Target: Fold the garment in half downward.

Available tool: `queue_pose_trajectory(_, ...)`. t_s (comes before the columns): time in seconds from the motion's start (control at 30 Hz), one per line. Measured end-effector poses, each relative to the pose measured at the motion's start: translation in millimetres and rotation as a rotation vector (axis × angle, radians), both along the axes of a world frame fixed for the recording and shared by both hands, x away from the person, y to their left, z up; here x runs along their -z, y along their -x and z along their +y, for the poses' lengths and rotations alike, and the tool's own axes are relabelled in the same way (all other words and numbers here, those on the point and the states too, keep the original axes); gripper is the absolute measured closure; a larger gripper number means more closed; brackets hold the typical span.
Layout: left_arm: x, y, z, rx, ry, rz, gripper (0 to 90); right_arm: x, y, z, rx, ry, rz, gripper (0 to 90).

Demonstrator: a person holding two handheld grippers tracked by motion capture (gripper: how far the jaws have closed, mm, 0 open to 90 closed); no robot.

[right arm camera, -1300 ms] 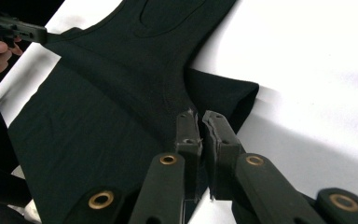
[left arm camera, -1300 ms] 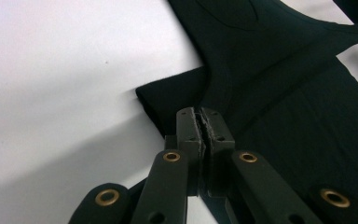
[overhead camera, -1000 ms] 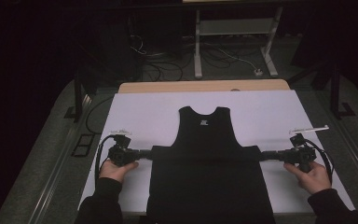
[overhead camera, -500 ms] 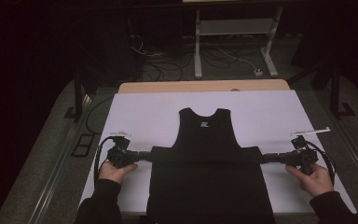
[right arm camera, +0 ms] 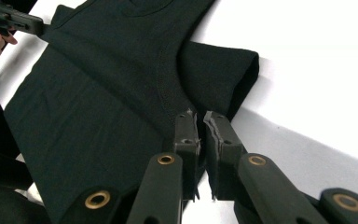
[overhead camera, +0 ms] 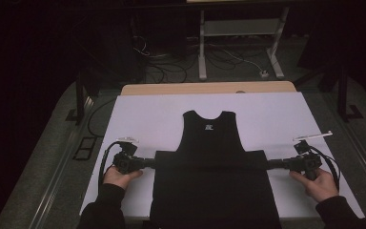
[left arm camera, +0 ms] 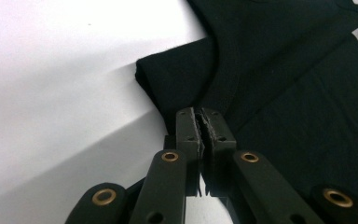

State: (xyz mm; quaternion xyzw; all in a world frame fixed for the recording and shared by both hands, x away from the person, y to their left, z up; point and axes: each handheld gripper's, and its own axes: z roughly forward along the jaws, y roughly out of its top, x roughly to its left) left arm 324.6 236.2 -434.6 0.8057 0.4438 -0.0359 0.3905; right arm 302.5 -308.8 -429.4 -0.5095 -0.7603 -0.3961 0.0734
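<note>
Both grippers (overhead camera: 148, 162) (overhead camera: 272, 164) clamped on shirt (overhead camera: 213, 191)

1. White sheet (overhead camera: 147, 114) lies bare left, right and beyond the shirt (overhead camera: 213, 191): open passage all round it
2. Left gripper (overhead camera: 148, 162) and right gripper (overhead camera: 272, 164) sit at the shirt's two side edges, blocking those
3. Beyond the shirt, a bare wooden strip (overhead camera: 171, 88), then floor cables (overhead camera: 171, 67) and a white frame (overhead camera: 238, 28)
</note>
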Motion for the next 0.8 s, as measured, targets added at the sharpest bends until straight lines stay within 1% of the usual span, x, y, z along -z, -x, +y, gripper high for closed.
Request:
queue_pose_trajectory(0.2,0.8,-0.3,-0.8,0.004,0.003,0.014,85.2,2.5,-2.0,1.9,0.003,0.015,0.001,81.6)
queue_pose_trajectory(0.33,1.6,-0.5,-1.2,0.007,-0.002,0.018,85.0,4.0,-2.6,3.5,0.002,0.025,0.005,81.1)
queue_pose_trajectory(0.43,2.2,0.5,-2.6,0.025,-0.011,0.000,85.0,4.8,-3.0,4.1,0.007,0.036,0.006,77.3)
queue_pose_trajectory(0.53,2.5,0.6,-3.7,0.021,-0.017,-0.005,83.6,5.3,-3.6,2.3,0.020,0.035,0.008,72.9)
queue_pose_trajectory(0.6,1.9,0.4,-3.2,0.016,-0.016,-0.007,78.1,5.1,-3.7,1.0,0.024,0.024,0.006,69.9)
queue_pose_trajectory(0.63,1.8,-0.4,-3.1,0.011,-0.016,0.002,73.3,4.9,-3.7,0.7,0.028,0.022,0.004,68.3)
queue_pose_trajectory(0.67,1.8,-0.6,-3.3,0.009,-0.016,0.009,70.5,4.7,-3.7,0.4,0.032,0.021,0.003,66.9)
queue_pose_trajectory(0.7,1.9,-0.5,-3.8,0.010,-0.024,0.006,69.0,4.6,-3.8,0.3,0.031,0.024,0.002,64.8)
queue_pose_trajectory(0.73,1.8,-0.7,-4.6,0.012,-0.036,0.010,65.4,4.7,-3.6,0.6,0.033,0.030,-0.005,63.9)
queue_pose_trajectory(0.77,1.9,-0.9,-5.0,0.011,-0.039,0.011,61.8,4.1,-3.4,1.2,0.031,0.040,-0.012,63.4)
queue_pose_trajectory(0.8,1.9,-0.9,-5.4,0.009,-0.038,0.012,60.1,3.5,-3.1,1.6,0.032,0.048,-0.020,61.8)
